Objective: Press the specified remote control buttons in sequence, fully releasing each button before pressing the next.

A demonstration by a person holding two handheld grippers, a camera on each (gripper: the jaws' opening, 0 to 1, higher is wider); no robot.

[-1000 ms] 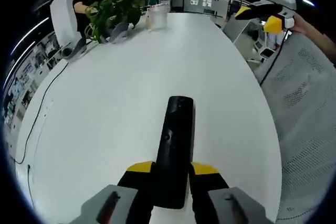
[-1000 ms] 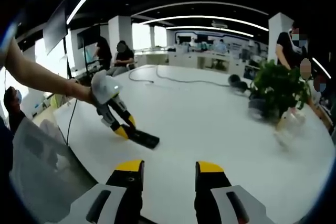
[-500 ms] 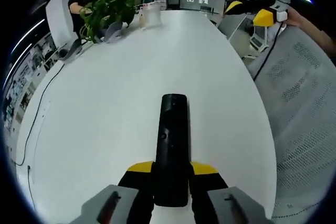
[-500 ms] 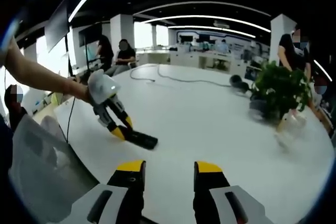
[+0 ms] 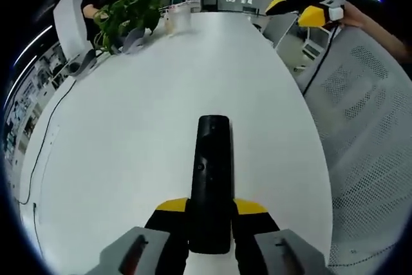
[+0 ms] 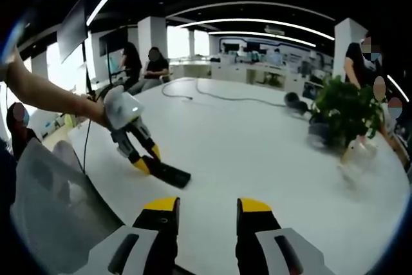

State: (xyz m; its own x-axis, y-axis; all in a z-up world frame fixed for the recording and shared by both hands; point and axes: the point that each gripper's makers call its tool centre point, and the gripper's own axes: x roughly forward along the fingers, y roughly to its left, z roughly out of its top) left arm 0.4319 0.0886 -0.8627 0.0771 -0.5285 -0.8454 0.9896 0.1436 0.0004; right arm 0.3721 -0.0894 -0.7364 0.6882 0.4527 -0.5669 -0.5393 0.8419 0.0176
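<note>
The left gripper (image 5: pixel 209 214) clamps the near end of the remote (image 5: pixel 212 178), which lies flat on the white table (image 5: pixel 129 133) and points away toward 12 o'clock in the left gripper view. In the right gripper view the same pair sits at about 9 o'clock, near the table's edge. The right gripper (image 6: pixel 199 205) hangs above the table with its jaws apart and nothing between them, well away from the remote.

The step in hand looks like steadying the remote so a button can be pressed. To do it well, the left grip should keep the remote level while the right gripper comes across and down with one jaw tip square on the chosen button, then lifts fully clear.

The remote is a slim, matt black bar with rounded ends, probably light and apt to slide on the smooth tabletop. A leafy plant (image 6: pixel 344 111) stands at the far side
</note>
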